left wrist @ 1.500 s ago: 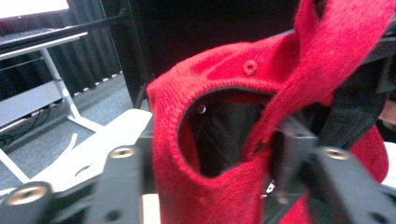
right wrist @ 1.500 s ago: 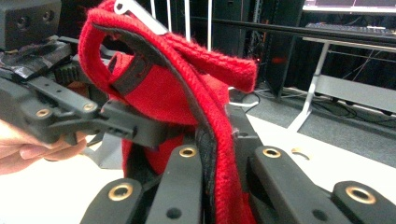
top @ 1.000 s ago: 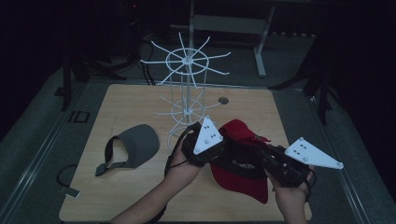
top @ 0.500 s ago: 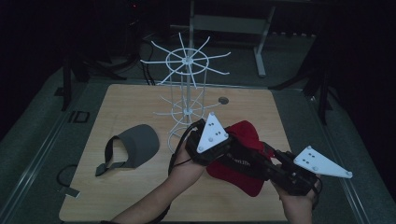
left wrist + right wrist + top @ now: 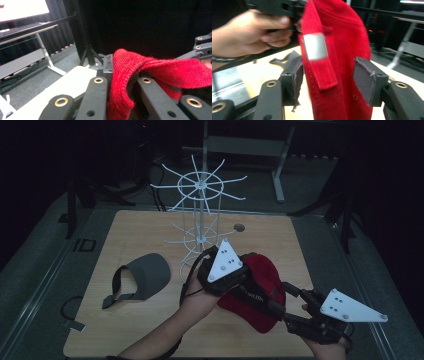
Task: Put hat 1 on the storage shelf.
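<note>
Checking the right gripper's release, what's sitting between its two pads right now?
The red cap's back strap hangs between the right gripper's pads; its jaws have just been opening, with a gap beside one pad, per the right gripper view.

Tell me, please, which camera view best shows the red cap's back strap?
The right gripper view: the strap with its pale patch hangs between the open jaws, which have just been opening. The high view shows the whole red cap, strap unclear; the left gripper view shows just gripped red fabric.

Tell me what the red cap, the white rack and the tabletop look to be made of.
Red cap: woven cotton-like cloth, matte, with visible weave and stitching. White rack: thin wire, probably coated metal, smooth white. Tabletop: light wood or wood-look laminate, with faint grain.
</note>
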{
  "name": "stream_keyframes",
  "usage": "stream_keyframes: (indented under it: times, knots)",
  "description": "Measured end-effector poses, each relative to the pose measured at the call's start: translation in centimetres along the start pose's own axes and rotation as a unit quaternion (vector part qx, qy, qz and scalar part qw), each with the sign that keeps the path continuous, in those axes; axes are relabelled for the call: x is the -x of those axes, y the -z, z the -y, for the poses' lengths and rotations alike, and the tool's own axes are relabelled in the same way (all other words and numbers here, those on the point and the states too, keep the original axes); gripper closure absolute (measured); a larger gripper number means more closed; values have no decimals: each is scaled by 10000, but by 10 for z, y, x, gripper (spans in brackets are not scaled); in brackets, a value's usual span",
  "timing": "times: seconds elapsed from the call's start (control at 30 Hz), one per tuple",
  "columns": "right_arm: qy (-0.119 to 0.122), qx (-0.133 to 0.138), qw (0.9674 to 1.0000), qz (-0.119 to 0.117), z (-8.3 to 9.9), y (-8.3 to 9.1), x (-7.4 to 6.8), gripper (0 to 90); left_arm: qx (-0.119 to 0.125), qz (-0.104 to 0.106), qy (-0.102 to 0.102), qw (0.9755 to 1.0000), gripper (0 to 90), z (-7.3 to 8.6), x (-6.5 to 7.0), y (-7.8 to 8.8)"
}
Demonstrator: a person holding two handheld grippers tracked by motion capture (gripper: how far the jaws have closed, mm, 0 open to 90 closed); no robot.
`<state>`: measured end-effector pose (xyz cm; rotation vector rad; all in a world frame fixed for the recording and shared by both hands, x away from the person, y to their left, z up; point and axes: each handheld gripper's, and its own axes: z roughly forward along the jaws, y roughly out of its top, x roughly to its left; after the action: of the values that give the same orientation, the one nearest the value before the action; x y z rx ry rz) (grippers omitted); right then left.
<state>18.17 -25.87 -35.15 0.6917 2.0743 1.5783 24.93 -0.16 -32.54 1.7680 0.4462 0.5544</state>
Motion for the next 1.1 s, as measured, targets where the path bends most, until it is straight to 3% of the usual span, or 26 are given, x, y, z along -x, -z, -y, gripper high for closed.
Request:
stream_keyframes:
  times: [0.03, 0.1, 0.23, 0.27, 0.43, 0.47, 0.53, 0.7, 0.87, 1.1]
  knots:
    - [0, 0, 10000, 0, 0, 0, 0, 415, 0, 0, 0, 10000, 851, 0, 0, 0]
    - [-59, 127, 9995, -293, -2, 6, 2, 434, 6, 121, -33, 9999, 851, 1, -1, 1]
    - [-139, 218, 9991, -322, -5, 9, 9, 491, -10, 312, -86, 9995, 850, 5, -3, 4]
    - [-48, 139, 9998, -143, -6, 8, 13, 497, -15, 383, -74, 9992, 850, 6, -5, 5]
    - [21, -35, 9999, -146, -7, -1, 26, 536, 77, 622, 6, 9980, 849, 11, -13, 10]
    - [74, -50, 9998, -179, -7, -3, 29, 537, 117, 791, -27, 9968, 849, 12, -15, 11]
    - [150, -136, 9994, -272, -9, -10, 32, 535, 124, 908, -61, 9958, 849, 12, -15, 12]
    - [231, -227, 9981, -522, -12, -20, 33, 542, 86, 1090, -198, 9938, 849, 9, -11, 13]
    - [331, -165, 9963, -778, -13, -24, 29, 637, 153, 1222, -176, 9922, 848, 7, -10, 12]
    - [408, -122, 9964, -729, -16, -23, 27, 866, 173, 1253, -112, 9919, 847, 6, -12, 10]
